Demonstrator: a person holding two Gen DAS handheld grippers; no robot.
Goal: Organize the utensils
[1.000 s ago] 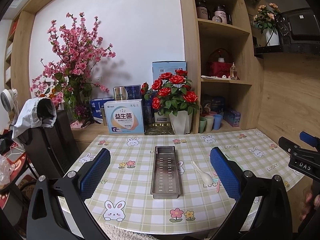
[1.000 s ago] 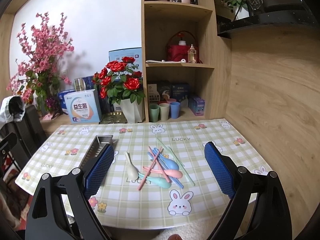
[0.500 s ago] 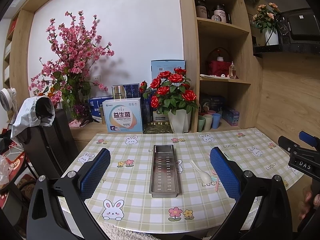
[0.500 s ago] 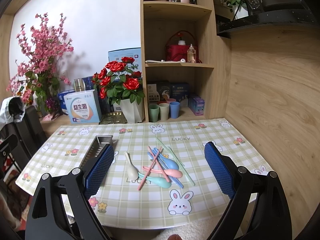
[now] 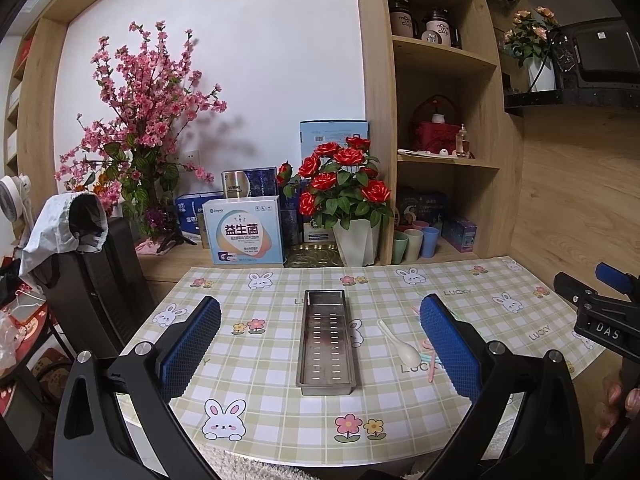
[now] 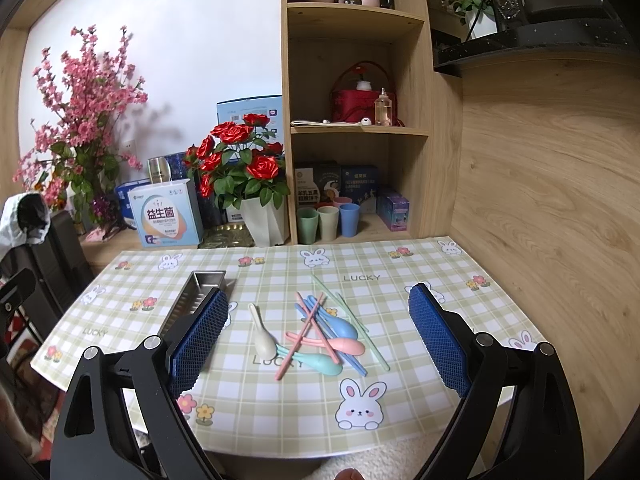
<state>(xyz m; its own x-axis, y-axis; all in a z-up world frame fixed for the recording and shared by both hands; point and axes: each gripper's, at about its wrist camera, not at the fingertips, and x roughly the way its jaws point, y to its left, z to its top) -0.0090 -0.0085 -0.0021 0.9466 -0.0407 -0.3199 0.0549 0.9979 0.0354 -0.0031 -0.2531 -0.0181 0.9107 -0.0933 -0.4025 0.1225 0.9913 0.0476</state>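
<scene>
A long empty steel tray [image 5: 326,340] lies lengthwise on the checked tablecloth; it also shows in the right wrist view [image 6: 196,296], partly behind a finger. A white spoon [image 6: 262,334] lies right of it, also seen in the left wrist view [image 5: 402,346]. A pile of pastel spoons and chopsticks [image 6: 324,334] lies further right. My left gripper [image 5: 320,344] is open and empty, held above the table's near edge facing the tray. My right gripper [image 6: 318,338] is open and empty, facing the pile.
A red rose pot [image 5: 354,216], boxes [image 5: 244,230] and a pink blossom plant [image 5: 136,128] stand behind the table. Three cups [image 6: 328,222] sit in the shelf unit. A wooden wall [image 6: 540,200] bounds the right side. A black chair [image 5: 92,280] stands left.
Both grippers stay open; the left wrist view shifts slightly, the tray moving a little left and up in frame. The right wrist view is nearly unchanged.
</scene>
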